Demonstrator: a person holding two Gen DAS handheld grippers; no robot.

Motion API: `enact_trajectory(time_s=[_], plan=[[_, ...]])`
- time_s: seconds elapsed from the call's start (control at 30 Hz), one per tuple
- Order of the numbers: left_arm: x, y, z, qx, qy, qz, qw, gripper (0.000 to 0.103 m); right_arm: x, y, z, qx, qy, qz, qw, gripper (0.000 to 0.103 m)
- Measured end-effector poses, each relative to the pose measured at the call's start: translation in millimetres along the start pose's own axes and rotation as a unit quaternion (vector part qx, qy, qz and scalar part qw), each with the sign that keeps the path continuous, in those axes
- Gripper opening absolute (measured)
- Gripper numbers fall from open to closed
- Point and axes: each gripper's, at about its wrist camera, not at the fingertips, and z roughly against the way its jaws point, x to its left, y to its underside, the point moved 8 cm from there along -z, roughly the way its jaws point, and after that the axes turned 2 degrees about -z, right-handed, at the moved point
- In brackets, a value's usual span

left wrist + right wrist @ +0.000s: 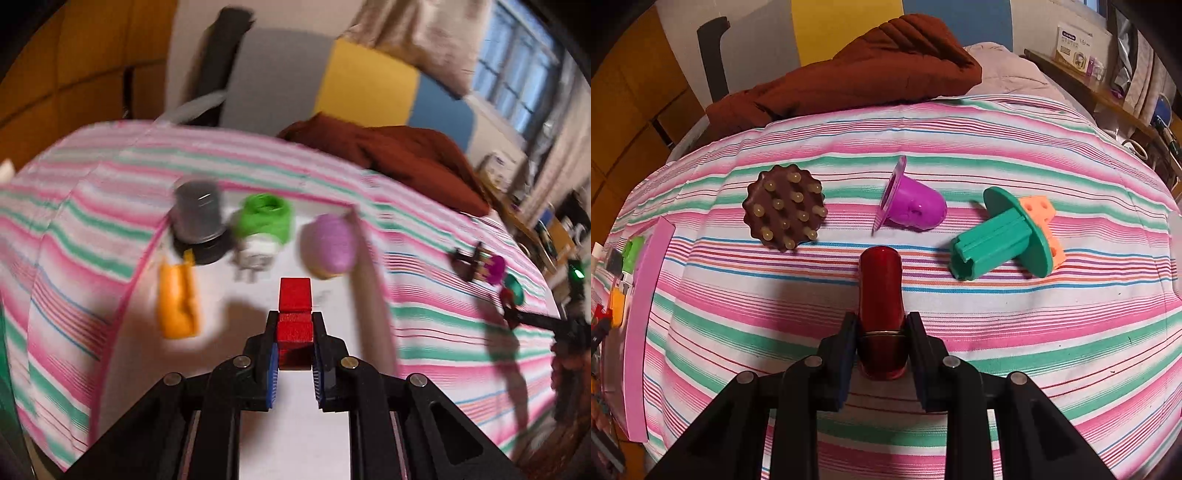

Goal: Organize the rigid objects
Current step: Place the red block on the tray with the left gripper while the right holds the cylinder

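My left gripper [294,325] is shut on a red block piece [294,325] and holds it above a white tray with a pink rim [364,266]. In the tray lie an orange piece [178,301], a grey cylinder [199,214], a green piece [264,218] and a purple piece [328,245]. My right gripper [881,325] is shut on a dark red cylinder [881,291] above the striped cloth. Beyond it lie a brown studded disc [785,206], a purple cup [912,203] and a teal flanged piece [1004,236] against an orange holed block [1039,210].
A striped cloth [997,332] covers the bed. A rust-brown blanket [857,70] lies at its far edge. The tray's pink rim [642,325] shows at the left of the right wrist view. The right gripper [517,310] shows at the right of the left wrist view. Shelves stand at the far right.
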Motion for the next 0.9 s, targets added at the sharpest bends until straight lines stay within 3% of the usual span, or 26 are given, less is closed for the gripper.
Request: enact_trajectory(time_s=[0.13, 0.43, 0.5, 0.53, 0.57, 0.63, 0.8, 0.9], plan=[[20.8, 0.7, -15.2, 0.027, -0.013, 0.016, 0.9994, 0.015, -4.7, 1.7, -0.6, 0.005, 0.009, -0.003, 1.000, 0.026], [39.3, -10.8, -27.4, 0.033, -0.034, 0.017, 0.9987, 0.017, -4.9, 4.7, 0.7, 0.007, 0.019, -0.005, 1.000, 0.026], [41.1, -16.1, -23.9, 0.016, -0.026, 0.022, 0.9993, 0.034, -5.3, 3.5, -1.4, 0.007, 0.021, -0.006, 1.000, 0.026], [41.0, -18.3, -21.6, 0.008, -0.025, 0.023, 0.9994, 0.055, -5.8, 3.2, -1.7, 0.007, 0.021, -0.006, 1.000, 0.026], [41.7, -19.9, -17.7, -0.004, -0.028, 0.025, 0.9993, 0.064, -6.1, 3.0, -1.6, 0.007, 0.022, -0.006, 1.000, 0.026], [39.5, -19.3, -7.5, -0.028, -0.018, 0.029, 0.9990, 0.069, -5.7, 4.0, -0.6, 0.007, 0.023, -0.005, 1.000, 0.026], [33.5, -4.2, 10.9, -0.051, -0.032, 0.008, 0.9981, 0.077, -6.8, 2.4, -1.8, 0.006, 0.024, -0.004, 1.000, 0.026], [27.9, 5.1, 23.2, -0.071, -0.035, -0.006, 0.9968, 0.086, -6.8, 2.3, -1.2, 0.005, 0.023, -0.004, 1.000, 0.026]])
